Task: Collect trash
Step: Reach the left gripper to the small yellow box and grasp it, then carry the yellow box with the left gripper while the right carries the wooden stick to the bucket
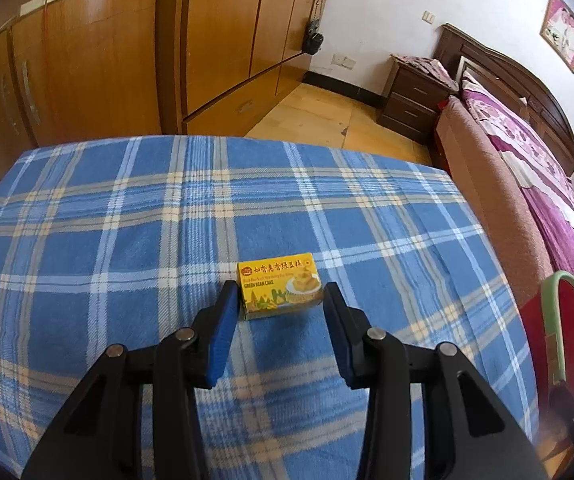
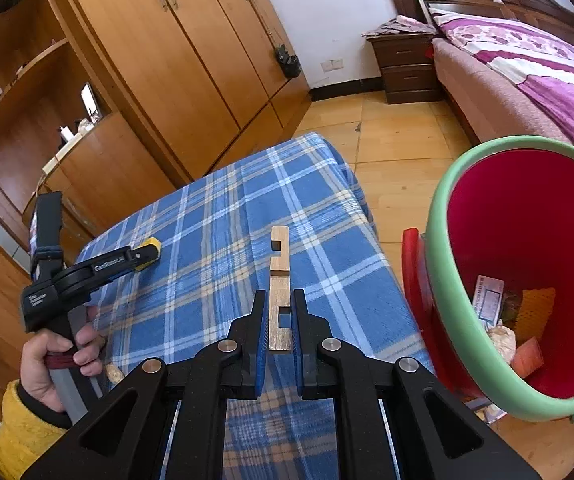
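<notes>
A small yellow green-bean-cake box (image 1: 279,286) lies on the blue plaid cloth (image 1: 127,240). My left gripper (image 1: 279,294) has its blue pads against the box's two sides, and the box rests on the cloth. In the right wrist view the same left gripper (image 2: 149,250) shows from the side with the yellow box (image 2: 151,245) at its tip, and a hand (image 2: 51,356) holds its handle. My right gripper (image 2: 279,298) is shut on a thin notched wooden strip (image 2: 278,264), which sticks out forward over the cloth (image 2: 215,208).
A red bin with a green rim (image 2: 439,240) stands tilted at the table's right edge, with several pieces of trash inside; its rim (image 1: 567,280) also shows in the left wrist view. Wooden wardrobes, a nightstand (image 2: 405,66) and a bed (image 2: 527,80) stand beyond.
</notes>
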